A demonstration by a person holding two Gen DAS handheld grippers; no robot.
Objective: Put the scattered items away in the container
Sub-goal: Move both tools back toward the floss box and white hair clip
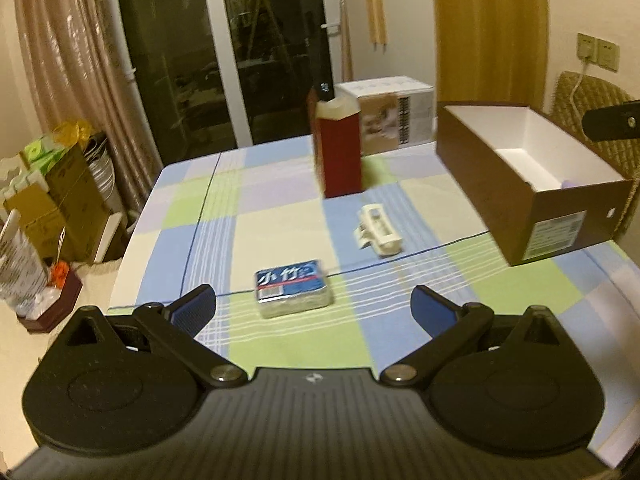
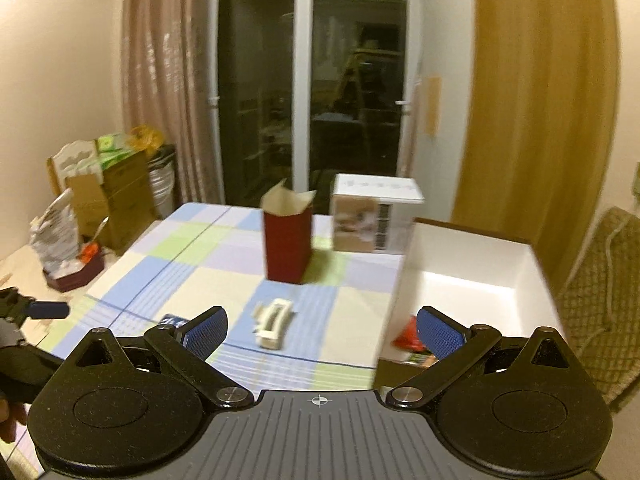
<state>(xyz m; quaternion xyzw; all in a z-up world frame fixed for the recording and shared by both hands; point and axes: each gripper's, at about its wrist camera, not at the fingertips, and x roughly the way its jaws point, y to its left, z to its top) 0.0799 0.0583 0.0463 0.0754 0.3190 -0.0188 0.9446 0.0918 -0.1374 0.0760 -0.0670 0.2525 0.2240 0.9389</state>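
Observation:
A blue tissue pack (image 1: pixel 294 287) lies on the checked tablecloth (image 1: pixel 280 216), just ahead of my open, empty left gripper (image 1: pixel 314 306). A cream hair claw clip (image 1: pixel 378 231) lies further right; it also shows in the right wrist view (image 2: pixel 274 322). The open brown shoebox (image 1: pixel 536 184) with a white inside stands at the right. In the right wrist view the shoebox (image 2: pixel 472 272) holds a red packet (image 2: pixel 408 338). My right gripper (image 2: pixel 322 330) is open and empty, above the box's near left corner. The tissue pack (image 2: pixel 174 321) is partly hidden behind its left finger.
A tall red carton (image 1: pixel 340 148) with open flaps stands mid-table; a white printed box (image 1: pixel 394 114) stands behind it. Cardboard boxes and bags (image 1: pixel 52 196) crowd the floor left of the table. A wicker chair (image 1: pixel 600 120) is behind the shoebox.

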